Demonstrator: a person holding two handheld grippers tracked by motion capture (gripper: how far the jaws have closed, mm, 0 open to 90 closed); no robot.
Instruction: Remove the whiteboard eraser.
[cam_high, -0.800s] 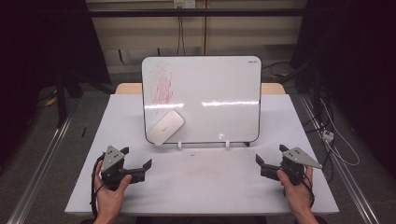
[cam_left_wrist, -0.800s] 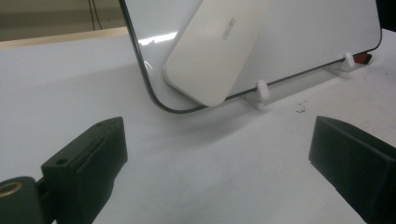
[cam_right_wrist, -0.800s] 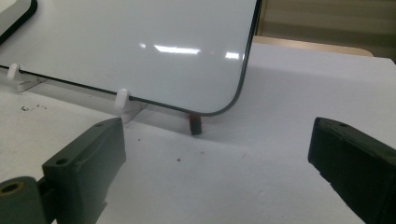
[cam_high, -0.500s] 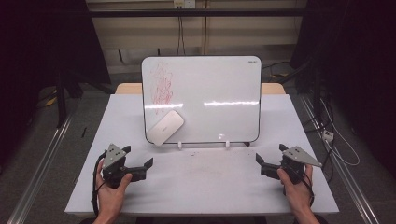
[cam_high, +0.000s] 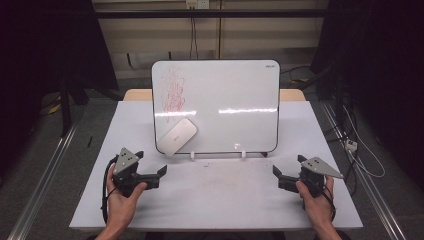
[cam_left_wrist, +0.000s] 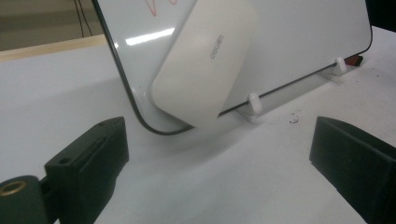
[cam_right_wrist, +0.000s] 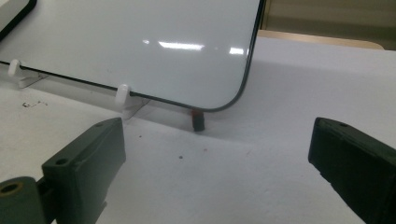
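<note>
A whiteboard (cam_high: 225, 107) stands tilted back on two white clips (cam_high: 242, 154) at the middle of the table, with red scribble (cam_high: 172, 92) at its upper left. A white eraser (cam_high: 176, 135) clings to its lower left corner, and it looms close in the left gripper view (cam_left_wrist: 205, 60). My left gripper (cam_high: 161, 176) rests at the front left, open and empty, pointing toward the eraser (cam_left_wrist: 219, 158). At the front right my right gripper (cam_high: 278, 177) is open and empty too, facing the board's lower right corner (cam_right_wrist: 217, 158). A small dark red object (cam_right_wrist: 198, 119) peeks from behind that corner.
The white table (cam_high: 215, 200) has bare room between the two grippers and in front of the board. Small dark crumbs (cam_left_wrist: 294, 120) lie near the clips. Metal rails (cam_high: 45, 170) run along both sides of the table, and cables (cam_high: 357, 150) lie on the floor at right.
</note>
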